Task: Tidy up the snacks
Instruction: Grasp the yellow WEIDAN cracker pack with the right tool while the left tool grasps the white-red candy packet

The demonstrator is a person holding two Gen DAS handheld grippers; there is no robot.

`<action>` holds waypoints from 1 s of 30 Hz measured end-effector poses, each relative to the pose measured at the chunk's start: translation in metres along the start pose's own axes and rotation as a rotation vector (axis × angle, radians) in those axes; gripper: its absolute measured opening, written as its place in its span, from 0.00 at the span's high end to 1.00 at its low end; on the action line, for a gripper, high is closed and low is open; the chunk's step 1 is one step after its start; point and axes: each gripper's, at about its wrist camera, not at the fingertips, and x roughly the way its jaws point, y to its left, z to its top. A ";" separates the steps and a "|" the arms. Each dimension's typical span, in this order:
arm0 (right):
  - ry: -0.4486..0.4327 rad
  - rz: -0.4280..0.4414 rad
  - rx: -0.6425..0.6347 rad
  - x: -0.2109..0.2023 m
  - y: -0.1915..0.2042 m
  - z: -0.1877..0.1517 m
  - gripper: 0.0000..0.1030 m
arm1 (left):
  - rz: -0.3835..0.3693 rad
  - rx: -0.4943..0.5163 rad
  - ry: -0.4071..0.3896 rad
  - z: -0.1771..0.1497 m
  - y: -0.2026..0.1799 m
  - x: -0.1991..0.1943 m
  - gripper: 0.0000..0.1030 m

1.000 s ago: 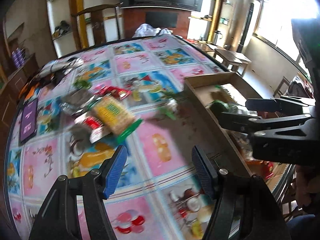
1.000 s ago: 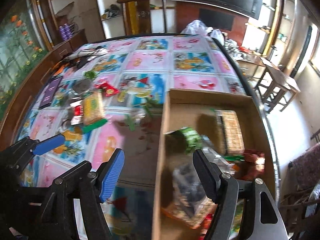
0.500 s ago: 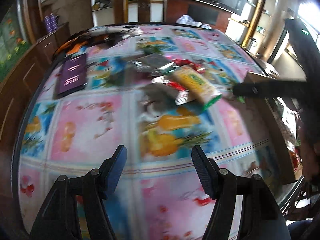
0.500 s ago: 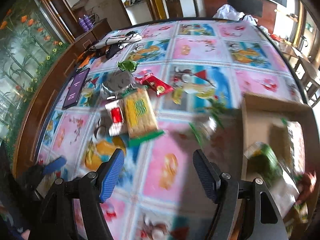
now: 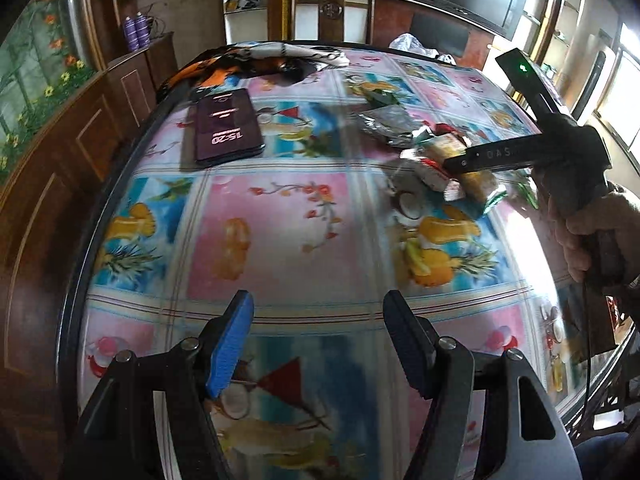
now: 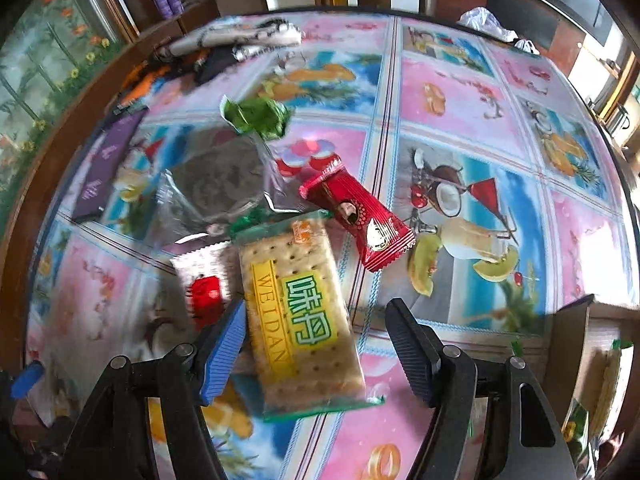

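Observation:
A yellow cracker pack (image 6: 302, 312) lies between the open fingers of my right gripper (image 6: 316, 346). Beside it lie a red wafer bar (image 6: 356, 220), a white and red packet (image 6: 204, 284), a grey clear bag (image 6: 218, 184) and a green wrapper (image 6: 256, 118). The wooden box (image 6: 572, 344) with snacks in it stands at the right edge. My left gripper (image 5: 318, 342) is open and empty over the near part of the table. The left wrist view shows the right gripper's body (image 5: 516, 154) over the snack pile (image 5: 436, 160).
A phone (image 5: 226, 126) lies at the table's far left. Cloth and dark items (image 5: 272, 58) lie at the far edge. The round table (image 5: 256, 240) has a glossy fruit-print cover. A chair (image 5: 332, 4) stands behind it.
My right gripper has swung left from over the box to the snack pile and come down over the cracker pack. My left gripper has turned left, away from the box.

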 end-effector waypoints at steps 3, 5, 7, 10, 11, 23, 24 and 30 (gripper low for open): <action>-0.023 -0.037 -0.057 0.001 0.009 0.001 0.44 | -0.007 -0.022 0.007 0.001 0.006 0.003 0.35; -0.023 -0.032 -0.087 -0.001 0.018 -0.003 0.51 | -0.012 -0.029 0.007 0.002 0.008 0.004 0.35; -0.015 0.001 -0.120 -0.003 0.031 -0.012 0.51 | -0.021 -0.041 0.009 0.005 0.010 0.005 0.35; -0.013 0.029 -0.215 -0.011 0.061 -0.036 0.51 | -0.034 -0.059 0.009 0.010 0.012 0.006 0.35; -0.008 0.053 -0.231 -0.014 0.069 -0.044 0.51 | -0.039 -0.066 0.008 0.012 0.013 0.006 0.35; -0.008 0.115 -0.089 -0.062 0.046 -0.121 0.51 | -0.134 -0.099 0.134 0.003 -0.027 0.022 0.36; -0.014 0.111 -0.080 -0.065 0.042 -0.123 0.51 | -0.126 -0.083 0.143 0.000 -0.033 0.024 0.36; -0.051 0.090 -0.064 -0.085 0.024 -0.134 0.51 | -0.042 0.066 0.136 -0.018 -0.063 0.029 0.53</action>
